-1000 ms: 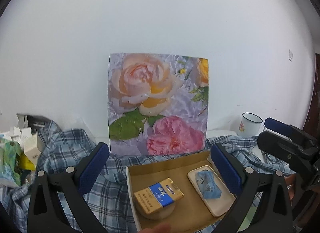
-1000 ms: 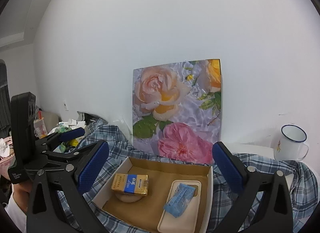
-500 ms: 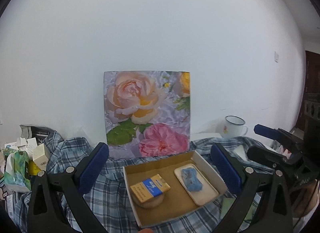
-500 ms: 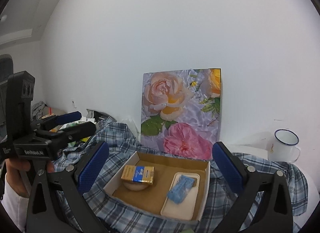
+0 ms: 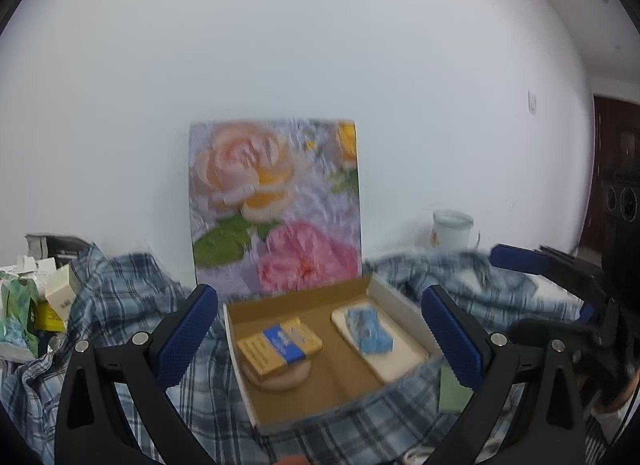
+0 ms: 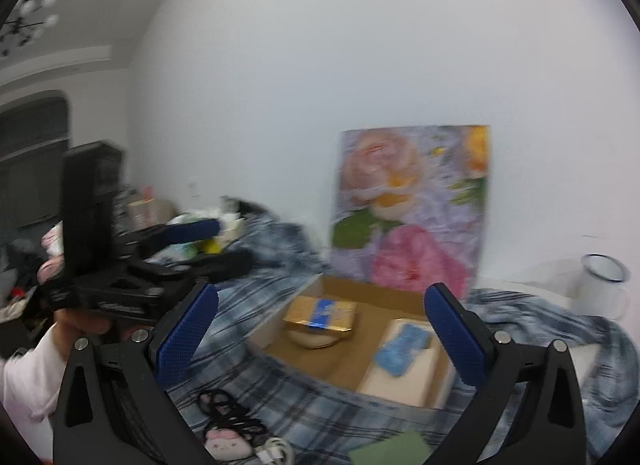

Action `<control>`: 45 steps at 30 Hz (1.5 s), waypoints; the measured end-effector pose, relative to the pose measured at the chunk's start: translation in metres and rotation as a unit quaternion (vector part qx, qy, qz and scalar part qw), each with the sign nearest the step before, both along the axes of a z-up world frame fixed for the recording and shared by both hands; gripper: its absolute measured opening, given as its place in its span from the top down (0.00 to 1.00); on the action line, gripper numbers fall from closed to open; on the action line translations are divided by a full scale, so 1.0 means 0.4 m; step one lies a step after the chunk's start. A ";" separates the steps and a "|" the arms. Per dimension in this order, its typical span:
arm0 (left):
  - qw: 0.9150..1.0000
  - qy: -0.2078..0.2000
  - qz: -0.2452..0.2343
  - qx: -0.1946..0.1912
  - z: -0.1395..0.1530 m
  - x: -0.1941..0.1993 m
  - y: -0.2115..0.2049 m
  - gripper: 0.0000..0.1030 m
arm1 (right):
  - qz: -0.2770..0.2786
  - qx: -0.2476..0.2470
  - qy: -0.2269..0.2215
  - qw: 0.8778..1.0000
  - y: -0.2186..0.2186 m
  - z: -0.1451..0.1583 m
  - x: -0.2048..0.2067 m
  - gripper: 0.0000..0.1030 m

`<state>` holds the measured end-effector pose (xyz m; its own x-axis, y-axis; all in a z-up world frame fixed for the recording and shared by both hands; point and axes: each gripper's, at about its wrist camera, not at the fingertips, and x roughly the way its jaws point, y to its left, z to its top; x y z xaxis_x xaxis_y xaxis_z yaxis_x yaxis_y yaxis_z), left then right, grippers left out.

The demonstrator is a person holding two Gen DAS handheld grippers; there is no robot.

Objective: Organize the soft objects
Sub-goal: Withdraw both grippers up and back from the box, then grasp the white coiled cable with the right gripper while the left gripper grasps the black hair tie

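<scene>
— What's in that shallow cardboard box [image 5: 404,297]?

— A gold pack with a blue band [image 5: 280,343] lying flat on a round pale puck [image 5: 286,379], left side. To the right, a crinkly blue packet [image 5: 368,331] lies on a long white tray [image 5: 400,361].

— And under the box?

— A rumpled blue plaid cloth [image 5: 116,297], spread all around.

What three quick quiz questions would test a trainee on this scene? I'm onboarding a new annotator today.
1. True or false: the gold and blue pack lies on a round disc inside the cardboard box.
2. What lies on the white tray? A) blue packet B) white mug C) green card
3. Fill in: both grippers, left and right, are ____ and hold nothing.

Key: 1 true; 2 A, the blue packet; 3 open.
</scene>
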<state>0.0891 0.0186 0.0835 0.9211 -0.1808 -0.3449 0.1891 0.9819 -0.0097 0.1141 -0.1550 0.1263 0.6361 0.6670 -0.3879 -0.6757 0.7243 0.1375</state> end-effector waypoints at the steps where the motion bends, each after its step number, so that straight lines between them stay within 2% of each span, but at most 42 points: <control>1: 1.000 -0.001 0.005 0.003 -0.001 -0.001 0.002 0.00 | 0.020 0.000 0.003 1.000 0.010 -0.016 -0.001 0.00; 4: 1.000 0.009 -0.001 -0.016 -0.004 -0.008 0.018 0.00 | 0.021 -0.017 0.019 0.999 0.025 -0.042 0.008 0.00; 8: 1.000 0.016 -0.002 -0.015 0.000 -0.017 0.021 0.00 | 0.008 -0.019 0.027 0.999 0.006 -0.039 0.009 0.00; 13: 0.998 0.053 -0.038 -0.014 -0.022 -0.033 0.006 0.00 | -0.004 -0.025 0.019 1.000 -0.026 -0.004 -0.003 0.00; 17: 0.995 0.084 -0.053 -0.010 -0.059 -0.051 0.002 0.00 | -0.006 -0.028 0.030 0.999 -0.054 -0.015 -0.023 0.00; 20: 0.993 0.103 -0.060 0.001 -0.083 -0.068 -0.002 0.00 | -0.005 -0.047 0.048 0.998 -0.064 -0.046 -0.037 0.00; 25: 0.984 0.162 -0.078 0.016 -0.145 -0.088 -0.014 0.00 | -0.003 -0.073 0.065 0.995 -0.077 -0.096 -0.048 0.00; 28: 0.977 0.186 -0.088 0.050 -0.188 -0.106 -0.033 0.00 | -0.007 -0.069 0.079 0.994 -0.093 -0.110 -0.038 0.00; 30: 0.975 0.197 -0.087 0.060 -0.209 -0.107 -0.035 0.00 | -0.009 -0.060 0.086 0.994 -0.103 -0.115 -0.033 0.00; 37: 0.967 0.243 -0.081 0.013 -0.241 -0.070 -0.007 0.00 | -0.008 -0.067 0.100 0.993 -0.095 -0.136 -0.025 0.00; 43: 0.956 0.278 -0.092 0.003 -0.270 -0.045 -0.028 0.00 | -0.005 -0.071 0.105 0.992 -0.090 -0.144 -0.025 0.00; 45: 0.953 0.287 -0.097 -0.009 -0.278 -0.037 -0.029 0.04 | -0.006 -0.071 0.108 0.992 -0.090 -0.146 -0.023 0.00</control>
<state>0.0743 0.0071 -0.0278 0.5303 -0.3396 -0.7768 0.3262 0.9275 -0.1828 0.1047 -0.1911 0.0679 0.5355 0.5891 -0.6052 -0.6329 0.7543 0.1743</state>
